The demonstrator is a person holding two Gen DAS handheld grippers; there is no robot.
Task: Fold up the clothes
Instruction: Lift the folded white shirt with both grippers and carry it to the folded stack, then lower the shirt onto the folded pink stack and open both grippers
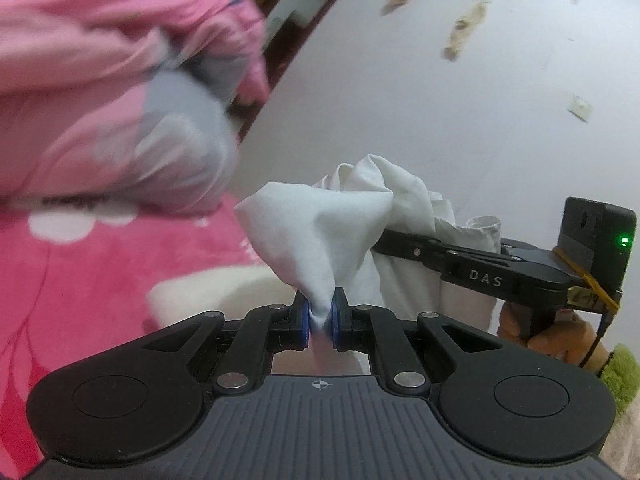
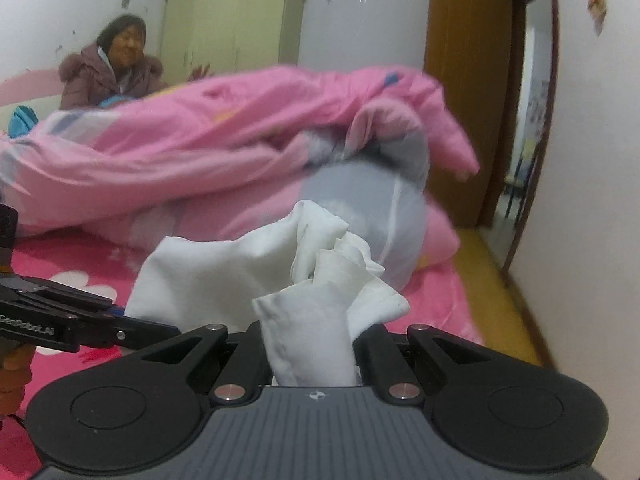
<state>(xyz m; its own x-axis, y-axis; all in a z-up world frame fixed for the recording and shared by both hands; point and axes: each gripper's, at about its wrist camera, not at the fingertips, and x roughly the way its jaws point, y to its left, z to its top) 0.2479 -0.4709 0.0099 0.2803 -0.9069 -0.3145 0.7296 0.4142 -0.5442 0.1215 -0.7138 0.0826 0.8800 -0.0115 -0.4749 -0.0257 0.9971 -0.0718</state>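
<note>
left gripper [image 1: 320, 320] clamped on white garment [image 1: 320, 232] | right gripper [image 2: 314, 356] clamped on same | garments: one | pink quilt [image 2: 200, 140] far on bed [image 2: 80, 280]

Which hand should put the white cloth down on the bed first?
Probably the left. Its tool pinches only a small corner of the white cloth, easy to lay on the pink bed cover. The right tool grips a thicker bunch.

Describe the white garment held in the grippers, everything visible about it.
The white garment is plain, thin woven-looking cloth, crumpled and bunched, not yet folded. One gathered corner is pinched in the left hand-held gripper; another bunch, with a stitched hem showing, is clamped in the right hand-held gripper. It hangs between them above the pink flowered bedcover, in front of a pink quilt.
</note>
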